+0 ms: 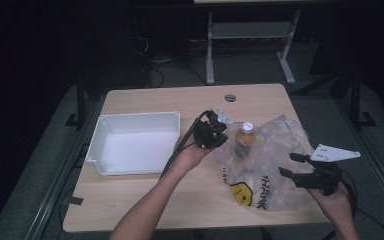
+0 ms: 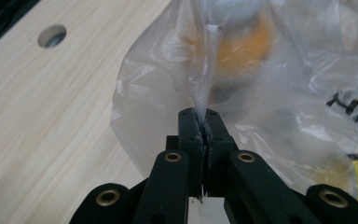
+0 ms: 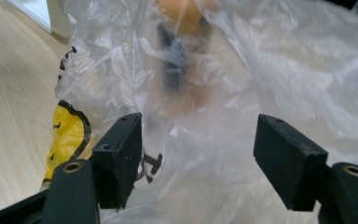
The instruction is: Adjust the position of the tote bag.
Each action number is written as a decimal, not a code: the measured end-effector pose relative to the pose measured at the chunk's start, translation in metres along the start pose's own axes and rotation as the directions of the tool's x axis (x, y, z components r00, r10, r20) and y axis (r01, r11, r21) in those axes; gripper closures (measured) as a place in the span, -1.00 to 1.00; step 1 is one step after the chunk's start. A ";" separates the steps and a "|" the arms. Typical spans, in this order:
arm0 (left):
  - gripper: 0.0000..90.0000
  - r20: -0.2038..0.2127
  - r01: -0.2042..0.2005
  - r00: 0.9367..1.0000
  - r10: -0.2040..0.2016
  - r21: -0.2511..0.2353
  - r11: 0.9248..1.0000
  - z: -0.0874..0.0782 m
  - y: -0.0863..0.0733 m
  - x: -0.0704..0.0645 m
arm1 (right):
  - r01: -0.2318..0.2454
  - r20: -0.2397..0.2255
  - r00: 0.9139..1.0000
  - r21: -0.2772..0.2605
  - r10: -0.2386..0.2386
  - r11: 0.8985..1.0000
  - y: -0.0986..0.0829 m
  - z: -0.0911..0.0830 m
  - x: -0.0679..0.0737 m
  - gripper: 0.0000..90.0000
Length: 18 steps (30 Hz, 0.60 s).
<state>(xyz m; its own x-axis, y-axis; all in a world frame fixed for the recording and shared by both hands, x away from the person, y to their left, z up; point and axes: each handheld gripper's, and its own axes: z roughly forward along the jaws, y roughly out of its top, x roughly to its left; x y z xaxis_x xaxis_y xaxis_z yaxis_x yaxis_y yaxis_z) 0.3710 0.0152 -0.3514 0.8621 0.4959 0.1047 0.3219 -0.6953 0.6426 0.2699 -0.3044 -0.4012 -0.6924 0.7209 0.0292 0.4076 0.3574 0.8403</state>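
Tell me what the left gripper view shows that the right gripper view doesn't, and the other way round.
Left gripper view: the left gripper with its jaws closed on a pinched fold of the plastic bag, and a round hole in the table.
Right gripper view: the right gripper with its jaws spread wide in front of the bag, and a corner of the white tray.
Both: the clear bag with black lettering and a yellow print, the orange bottle blurred inside it, and the wooden tabletop.

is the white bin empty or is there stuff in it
Empty: in the high view the white bin shows a bare floor. The bottle sits apart, inside the plastic bag.
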 end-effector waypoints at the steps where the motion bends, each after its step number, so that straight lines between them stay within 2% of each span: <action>1: 0.96 -0.004 0.004 1.000 -0.004 0.004 1.000 0.001 -0.002 0.001 | -0.003 0.000 1.000 0.001 0.003 1.000 0.000 0.000 0.000 -0.29; 4: 0.96 -0.001 0.021 1.000 -0.021 0.016 1.000 0.002 -0.009 0.004 | -0.009 -0.002 1.000 -0.003 0.009 1.000 -0.001 0.000 -0.001 -0.29; 9: 0.96 -0.002 0.027 1.000 -0.026 0.051 0.998 0.006 -0.019 0.008 | -0.010 -0.002 1.000 0.001 0.010 1.000 -0.001 0.000 -0.002 -0.28; 18: 0.96 0.011 0.070 0.997 -0.072 0.101 0.992 0.015 -0.038 0.014 | -0.014 -0.011 1.000 0.008 0.014 1.000 -0.002 0.002 -0.002 -0.27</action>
<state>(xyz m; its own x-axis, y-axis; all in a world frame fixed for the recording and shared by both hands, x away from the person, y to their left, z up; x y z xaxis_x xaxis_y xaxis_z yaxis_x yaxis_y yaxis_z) 0.3762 0.0406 -0.3853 0.8409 0.5388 0.0500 0.4198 -0.7078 0.5682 0.2714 -0.3055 -0.4040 -0.6931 0.7193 0.0466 0.4219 0.3524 0.8353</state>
